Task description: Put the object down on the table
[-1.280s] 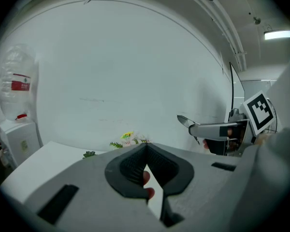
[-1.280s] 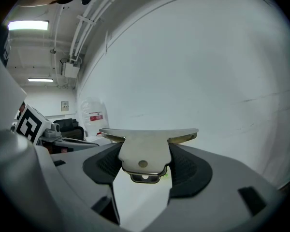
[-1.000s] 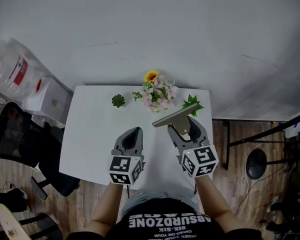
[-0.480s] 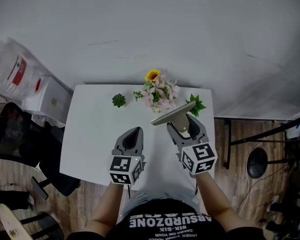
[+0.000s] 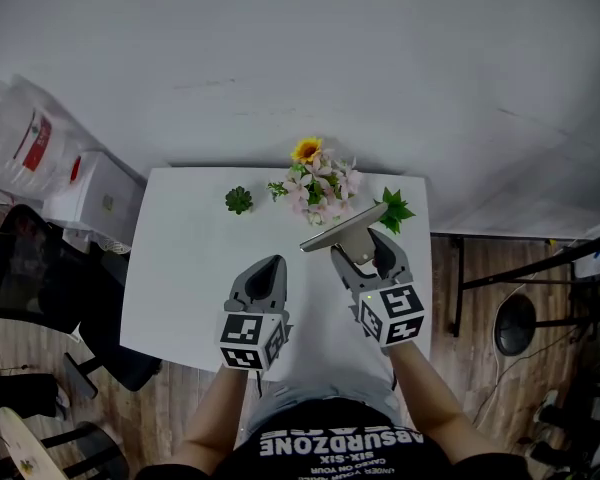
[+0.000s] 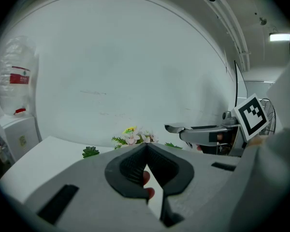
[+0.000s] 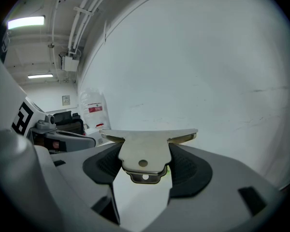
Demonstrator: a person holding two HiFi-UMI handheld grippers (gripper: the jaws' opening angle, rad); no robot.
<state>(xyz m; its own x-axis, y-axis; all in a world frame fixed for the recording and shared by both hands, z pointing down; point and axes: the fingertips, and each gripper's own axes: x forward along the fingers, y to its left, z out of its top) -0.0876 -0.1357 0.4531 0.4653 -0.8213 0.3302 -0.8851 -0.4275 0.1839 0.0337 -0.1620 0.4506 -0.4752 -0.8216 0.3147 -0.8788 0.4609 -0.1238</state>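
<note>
A flat metal T-shaped piece (image 5: 342, 229) with a wide top bar is held above the right part of the white table (image 5: 180, 268). My right gripper (image 5: 365, 253) is shut on its stem, and the bar points toward the flowers. In the right gripper view the metal piece (image 7: 145, 151) sits squarely between the dark pads (image 7: 191, 168), with a small hole in its stem. My left gripper (image 5: 272, 261) hovers over the table's front middle, shut with nothing in it. In the left gripper view its jaw tips meet, and the metal piece (image 6: 176, 128) shows at the right.
A bunch of flowers (image 5: 318, 183), a small green plant (image 5: 238, 200) and a leafy sprig (image 5: 392, 211) line the table's far edge by the wall. A white box (image 5: 95, 198) and a black chair (image 5: 30, 268) stand left of the table. A desk frame (image 5: 520, 268) is at the right.
My right gripper has carried the metal piece slightly left and farther over the table, toward the flowers. The left gripper has stayed where it was.
</note>
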